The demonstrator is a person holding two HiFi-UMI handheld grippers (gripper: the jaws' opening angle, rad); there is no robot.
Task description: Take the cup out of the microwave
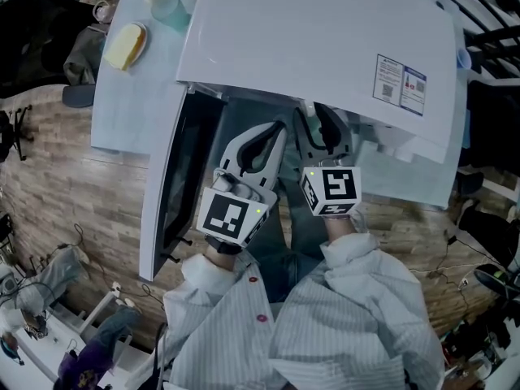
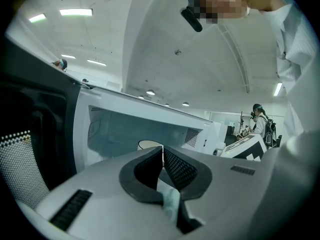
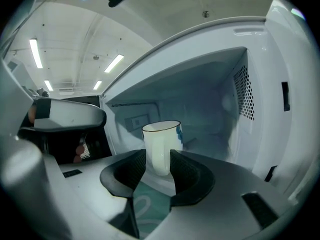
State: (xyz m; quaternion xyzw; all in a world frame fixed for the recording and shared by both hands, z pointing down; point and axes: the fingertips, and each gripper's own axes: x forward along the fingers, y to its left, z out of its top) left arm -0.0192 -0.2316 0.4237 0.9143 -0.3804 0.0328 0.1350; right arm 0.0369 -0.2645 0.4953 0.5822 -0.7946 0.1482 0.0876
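A white cup point(image 3: 161, 139) with a thin dark rim and a blue print stands inside the open white microwave point(image 1: 325, 39). In the right gripper view its handle side faces me and shows in the gap between the jaws. My right gripper point(image 3: 159, 160) is open just in front of the cup; I cannot tell whether the pads touch it. In the head view the right gripper point(image 1: 323, 119) reaches under the microwave's top. My left gripper point(image 1: 276, 132) hangs beside it at the opening, its jaws shut and empty. The left gripper point(image 2: 162, 150) sees the cup's rim point(image 2: 149, 144) beyond its jaws.
The microwave door point(image 1: 171, 185) hangs open at the left, dark glass inward. On the pale table point(image 1: 130, 104) behind lie a yellow object on a plate point(image 1: 124, 45) and a pale green cup point(image 1: 168, 8). A person point(image 2: 260, 120) stands far off at the right.
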